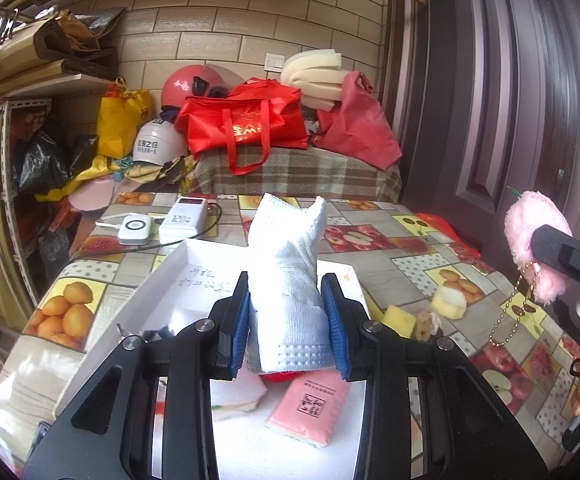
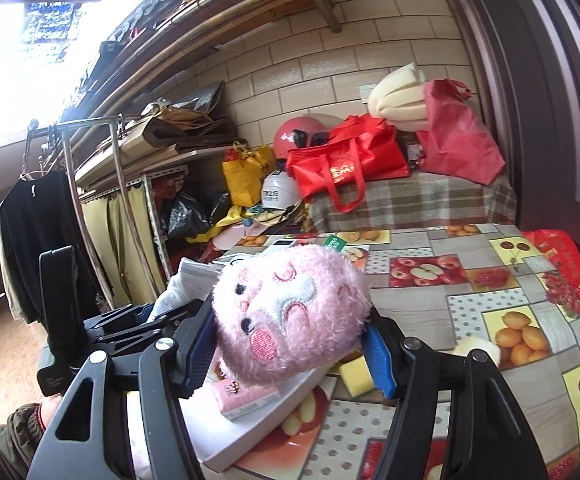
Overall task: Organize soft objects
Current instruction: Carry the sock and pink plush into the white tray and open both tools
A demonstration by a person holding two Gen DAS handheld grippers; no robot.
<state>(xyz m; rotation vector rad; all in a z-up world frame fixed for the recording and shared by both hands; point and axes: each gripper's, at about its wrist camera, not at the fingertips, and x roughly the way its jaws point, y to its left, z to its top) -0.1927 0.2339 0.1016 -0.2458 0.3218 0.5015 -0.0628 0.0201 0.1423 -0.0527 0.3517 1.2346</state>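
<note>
On the left, the left hand-held gripper (image 1: 288, 312) is closed tight on a rolled white towel (image 1: 290, 264), its blue pads (image 1: 242, 320) pressing both flanks so the roll stands up out of the jaws. It hangs above the open white box (image 1: 194, 272) on the fruit-patterned worktop (image 1: 409, 268). Inside the box, under the gripper, lie a pink tissue pack (image 1: 309, 408) and something red that I can barely make out.

To do this step well, I would bring the towel down low over a free patch of the box floor before letting go, keeping it off the tissue pack, so the roll does not flop over the wall.

Further right, loose on the worktop beside the box, sit a yellow sponge (image 1: 399, 320) and a pale foam piece (image 1: 449, 300), both still outside it.

On the far right, the right hand-held gripper (image 2: 290, 344) stands about half open, clamped on a pink plush toy (image 2: 290, 312), whose bead chain (image 1: 509, 312) dangles free. The toy is held in the air over the box's near corner; it should go in after the towel, with the chain tucked clear of the rim.
</note>
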